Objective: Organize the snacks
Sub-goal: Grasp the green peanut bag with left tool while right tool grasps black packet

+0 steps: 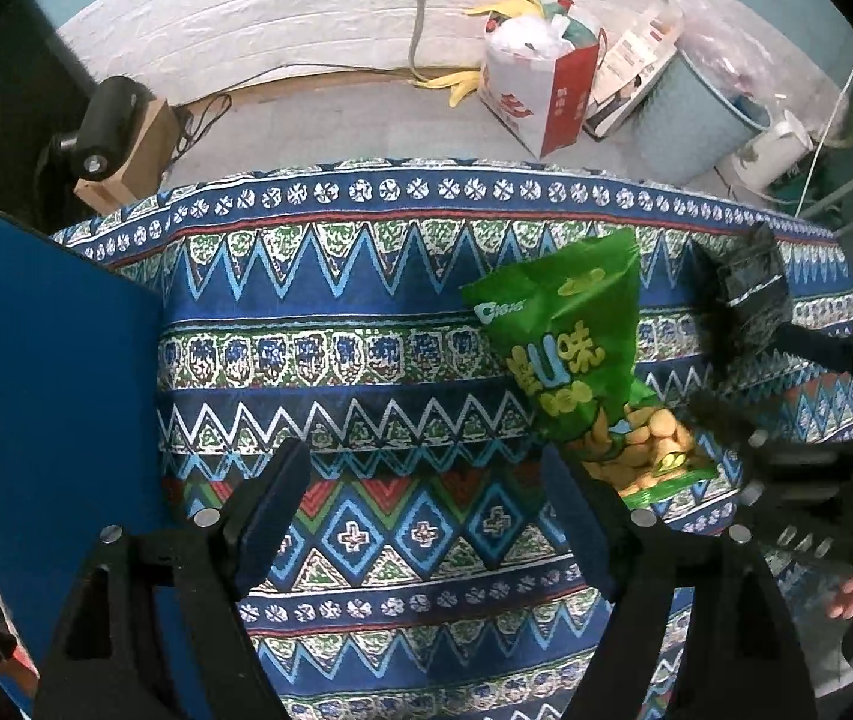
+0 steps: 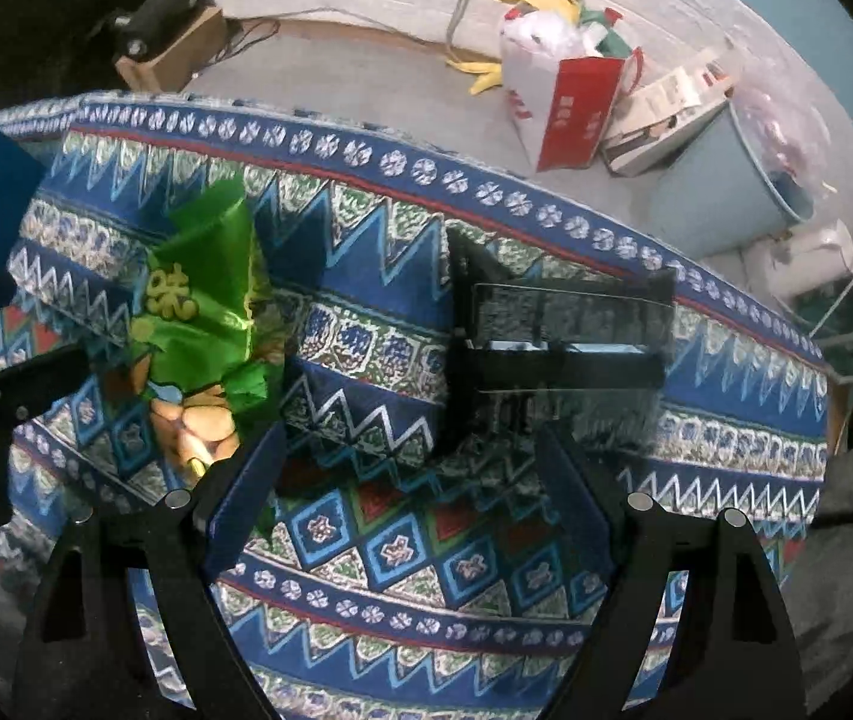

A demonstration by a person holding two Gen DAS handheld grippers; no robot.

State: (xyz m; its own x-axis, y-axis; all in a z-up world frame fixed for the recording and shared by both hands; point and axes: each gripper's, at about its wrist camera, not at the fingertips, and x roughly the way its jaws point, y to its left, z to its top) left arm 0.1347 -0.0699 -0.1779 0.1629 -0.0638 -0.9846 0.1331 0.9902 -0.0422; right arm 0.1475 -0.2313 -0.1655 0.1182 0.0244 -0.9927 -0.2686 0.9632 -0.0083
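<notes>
Woven zigzag tablecloth (image 1: 366,312) under a crinkled, glossy green snack bag (image 1: 570,348).

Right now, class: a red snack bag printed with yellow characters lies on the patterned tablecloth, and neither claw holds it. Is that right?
Not quite. The snack bag is green, not red, as the left wrist view shows. It does lie on the patterned tablecloth, and neither claw holds it.
</notes>
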